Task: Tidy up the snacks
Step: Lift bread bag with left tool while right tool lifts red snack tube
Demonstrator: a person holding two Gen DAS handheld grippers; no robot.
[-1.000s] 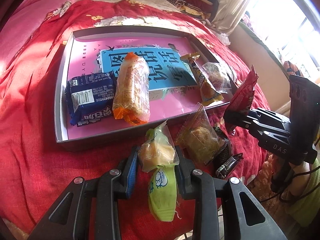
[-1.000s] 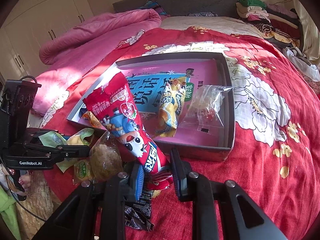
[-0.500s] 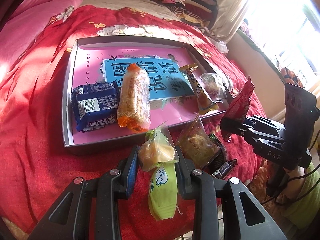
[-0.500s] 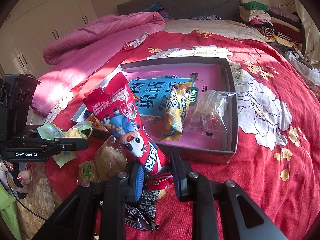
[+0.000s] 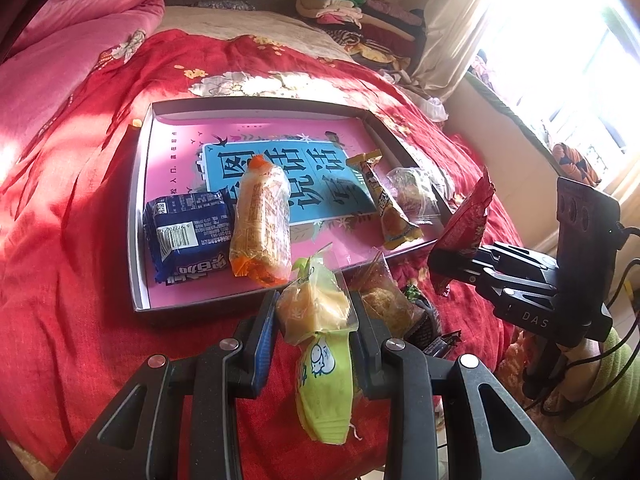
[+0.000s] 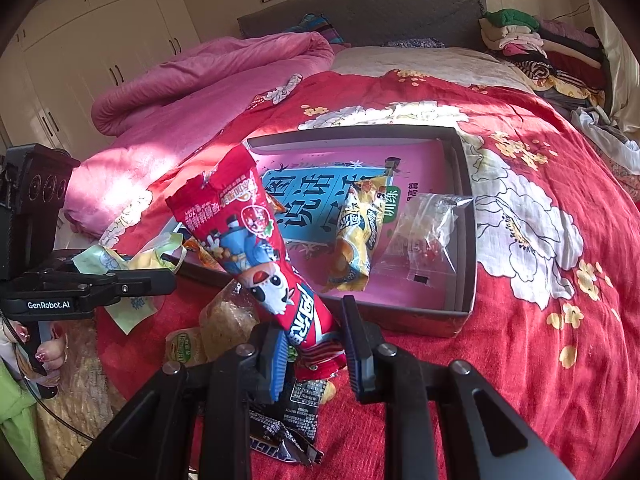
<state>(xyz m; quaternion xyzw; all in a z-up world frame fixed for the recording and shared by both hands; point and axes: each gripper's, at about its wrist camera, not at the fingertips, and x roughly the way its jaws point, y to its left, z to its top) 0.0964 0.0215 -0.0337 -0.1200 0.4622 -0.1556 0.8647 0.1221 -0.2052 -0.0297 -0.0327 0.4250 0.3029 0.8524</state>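
Observation:
My left gripper (image 5: 314,312) is shut on a green and clear cake packet (image 5: 320,344), held above the bed just before the near edge of the shallow box (image 5: 138,216). My right gripper (image 6: 314,344) is shut on a long red snack packet (image 6: 256,248), held upright near the box's near left corner (image 6: 460,316). The box holds a blue packet (image 5: 188,236), an orange packet (image 5: 260,220), a yellow packet (image 5: 386,204) and a clear bag (image 5: 412,192). The right gripper also shows in the left wrist view (image 5: 444,264), and the left gripper in the right wrist view (image 6: 160,276).
Loose snacks lie on the red bedspread in front of the box: a clear bag with a brown cake (image 5: 384,304) and dark wrappers (image 6: 288,420). A pink quilt (image 6: 192,80) lies at the left, folded clothes (image 6: 540,48) at the far right. The bed's edge is close below me.
Both grippers have risen and drawn back a little from the box, each with its packet still in it. The box and its snacks have not moved.

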